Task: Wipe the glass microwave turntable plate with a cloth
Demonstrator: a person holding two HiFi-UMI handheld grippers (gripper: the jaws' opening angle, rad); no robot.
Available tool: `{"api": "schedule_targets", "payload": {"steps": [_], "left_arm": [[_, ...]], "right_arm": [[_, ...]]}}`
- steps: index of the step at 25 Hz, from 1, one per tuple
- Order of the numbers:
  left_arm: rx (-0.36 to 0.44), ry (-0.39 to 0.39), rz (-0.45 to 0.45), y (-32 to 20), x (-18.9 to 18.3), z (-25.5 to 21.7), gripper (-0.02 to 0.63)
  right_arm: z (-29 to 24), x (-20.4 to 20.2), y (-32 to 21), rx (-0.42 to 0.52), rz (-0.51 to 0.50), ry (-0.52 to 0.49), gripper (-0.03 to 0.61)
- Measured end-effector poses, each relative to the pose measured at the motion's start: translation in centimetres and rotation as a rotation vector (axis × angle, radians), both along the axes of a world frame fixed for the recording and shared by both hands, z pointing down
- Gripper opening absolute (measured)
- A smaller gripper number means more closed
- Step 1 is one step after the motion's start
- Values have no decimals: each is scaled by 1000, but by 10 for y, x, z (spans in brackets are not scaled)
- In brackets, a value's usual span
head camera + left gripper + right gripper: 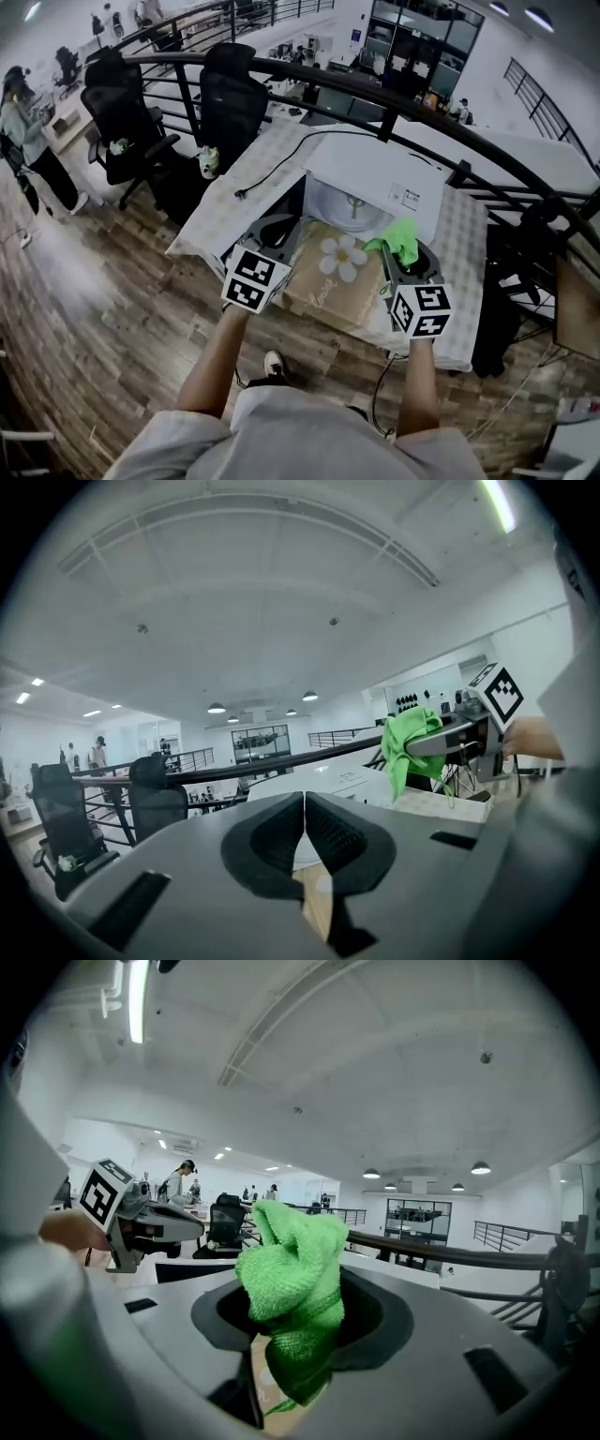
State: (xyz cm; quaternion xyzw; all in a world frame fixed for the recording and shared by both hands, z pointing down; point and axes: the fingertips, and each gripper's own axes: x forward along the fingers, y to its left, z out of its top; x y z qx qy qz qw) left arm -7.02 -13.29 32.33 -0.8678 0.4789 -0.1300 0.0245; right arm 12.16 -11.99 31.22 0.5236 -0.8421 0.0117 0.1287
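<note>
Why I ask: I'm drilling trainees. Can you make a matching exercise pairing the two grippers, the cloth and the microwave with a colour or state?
Things:
1. left gripper
2. right gripper
3. cloth
4. microwave

Colour or state:
A. white
B. jaws together, nothing between
C. green
D. clamped on fabric

Pairs: 1-B, 2-D, 3-C, 4-A

Nothing legible: the cursive word (322,288) beneath the daisy (343,257) on the brown sheet (354,302) and the small label (410,197) on the microwave (366,169) are too small to read.
</note>
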Motion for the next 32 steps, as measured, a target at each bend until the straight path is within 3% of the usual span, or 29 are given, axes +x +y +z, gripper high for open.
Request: {"api": "schedule_targets", "payload": {"steps": [8, 16, 19, 23, 29, 32], "left_arm": [[-79, 12, 33, -43, -8, 46, 21], [-153, 58, -66, -80, -6, 98, 21], [-176, 62, -109, -90, -5, 119, 21], [-205, 18, -132, -95, -1, 150, 21], [-267, 2, -135, -87, 1, 188, 21], [-284, 0, -135, -85, 1, 198, 21]], "right_arm": [[59, -30, -56, -120, 16, 27, 197], [158, -58, -131, -274, -100, 25, 201], [193, -67, -167, -291, -110, 57, 201], [239, -88, -211, -277, -125, 173, 201], [284, -119, -253, -336, -103, 147, 201], [304, -112, -258, -389, -82, 152, 202]]}}
